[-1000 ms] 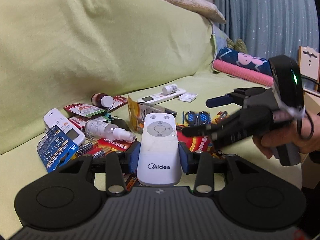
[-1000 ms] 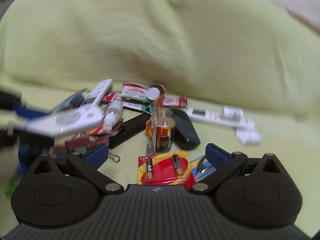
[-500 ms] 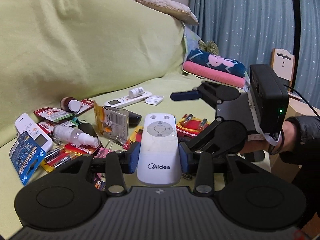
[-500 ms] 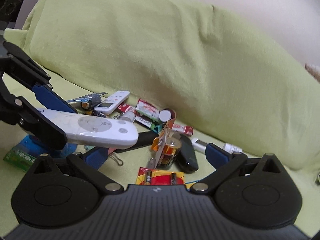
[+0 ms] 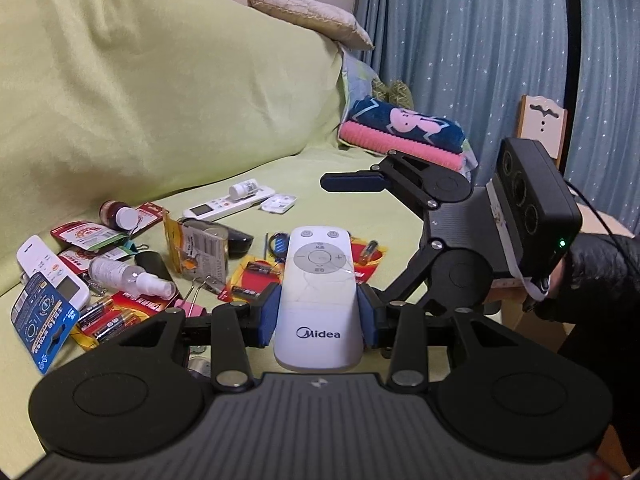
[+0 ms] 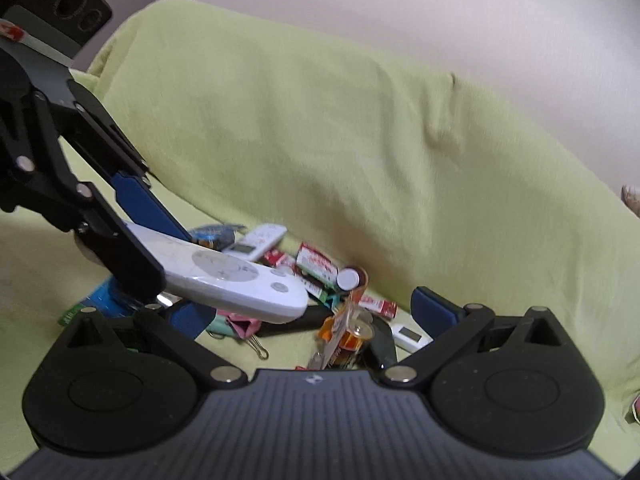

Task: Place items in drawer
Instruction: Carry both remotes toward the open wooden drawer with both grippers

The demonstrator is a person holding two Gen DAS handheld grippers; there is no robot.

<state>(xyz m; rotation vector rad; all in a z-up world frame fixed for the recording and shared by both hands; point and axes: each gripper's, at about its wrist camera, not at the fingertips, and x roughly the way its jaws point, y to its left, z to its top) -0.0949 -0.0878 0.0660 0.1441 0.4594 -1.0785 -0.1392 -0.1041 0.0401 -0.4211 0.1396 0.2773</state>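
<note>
Two hand-held grippers are up over the sofa (image 5: 168,92). Your left hand-held gripper (image 5: 319,314) is clenched on the white Midea remote (image 5: 319,300): both blue pads (image 5: 269,314) press its lower sides, and the button end points away from you, raised above the clutter. From the right wrist view the same remote (image 6: 236,280) shows at the left, sticking out past the left gripper's fingers, with the heap behind it.

Your right hand-held gripper (image 6: 316,316) is released, jaws wide apart and nothing between them. Seen from the left wrist, it (image 5: 360,232) sits to the right of the remote, one blue finger (image 5: 352,181) pointing left over the seat, and your hand (image 5: 560,280) in a dark sleeve is behind it.

Below on the seat lies the pile: a second remote (image 5: 52,270) at the far left, a blue battery pack (image 5: 44,320) just beside it, a spray bottle (image 5: 128,276), a brown bottle (image 5: 118,212) with a white cap, red battery cards (image 5: 260,280), a pink binder clip (image 5: 188,306), and a slim remote (image 5: 228,204) farther back with a small white bottle (image 5: 242,189) lying on it. Folded towels (image 5: 404,132) rest at the sofa's far end, before the curtain (image 5: 460,40).

No drawer can be seen in either view.
</note>
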